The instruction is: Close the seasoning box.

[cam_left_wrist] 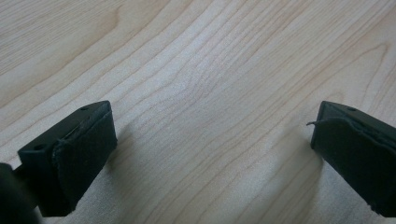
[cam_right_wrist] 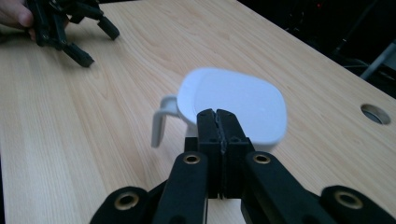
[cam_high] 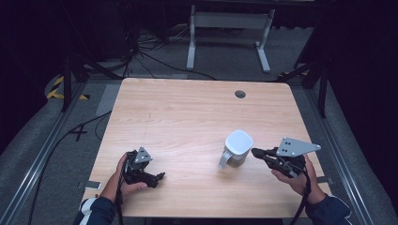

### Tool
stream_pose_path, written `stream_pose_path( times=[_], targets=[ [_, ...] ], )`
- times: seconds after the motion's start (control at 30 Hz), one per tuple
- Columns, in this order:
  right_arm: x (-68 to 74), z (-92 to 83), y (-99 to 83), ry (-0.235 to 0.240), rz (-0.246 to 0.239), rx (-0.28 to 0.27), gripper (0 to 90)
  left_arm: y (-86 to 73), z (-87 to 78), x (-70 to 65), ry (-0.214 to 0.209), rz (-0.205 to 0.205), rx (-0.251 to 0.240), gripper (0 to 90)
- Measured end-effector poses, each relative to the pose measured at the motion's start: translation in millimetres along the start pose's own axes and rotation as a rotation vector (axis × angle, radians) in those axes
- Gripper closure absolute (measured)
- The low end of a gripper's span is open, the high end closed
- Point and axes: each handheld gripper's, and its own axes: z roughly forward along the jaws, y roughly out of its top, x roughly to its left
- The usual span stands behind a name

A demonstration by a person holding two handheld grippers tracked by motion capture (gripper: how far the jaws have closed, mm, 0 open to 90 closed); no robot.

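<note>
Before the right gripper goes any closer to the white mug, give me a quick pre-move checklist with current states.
1. Right gripper jaws: shut, pads pressed together with nothing between them. Not ok for a grasp; open them first.
2. White mug upright on the table: ok.
3. Mug handle free to reach: ok, it points toward the person's side, nothing against it.
4. Gap between right gripper and mug: the tips sit just beside the rim in the high view; touching or apart, cannot tell.
5. Left gripper out of the way: ok, resting on the table well to the mug's left, jaws open.
6. Mug contents: cannot tell.
</note>
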Motion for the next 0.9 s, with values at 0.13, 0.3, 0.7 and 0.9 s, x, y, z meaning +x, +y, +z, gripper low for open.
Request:
stream_pose_path(
  times=[0.13,0.3,0.7,0.9],
  targets=[
    [-9.5,-12.6,-23.4,-0.023,-0.018,0.027,89.1,-0.1,0.2,0.2,-0.002,0.001,-0.003,0.5],
    [-26.6,-28.9,-70.9,-0.090,0.032,0.058,72.8,-0.1,0.2,0.1,-0.002,0.000,-0.002,0.5],
    [-40.2,-47.0,-162.5,-0.134,0.233,0.167,33.7,0.0,0.0,0.2,0.001,0.003,-0.002,0.5],
    [-38.7,-41.6,-163.6,-0.135,0.232,0.198,29.1,0.0,0.1,0.7,0.001,0.009,-0.004,0.4]
  ],
)
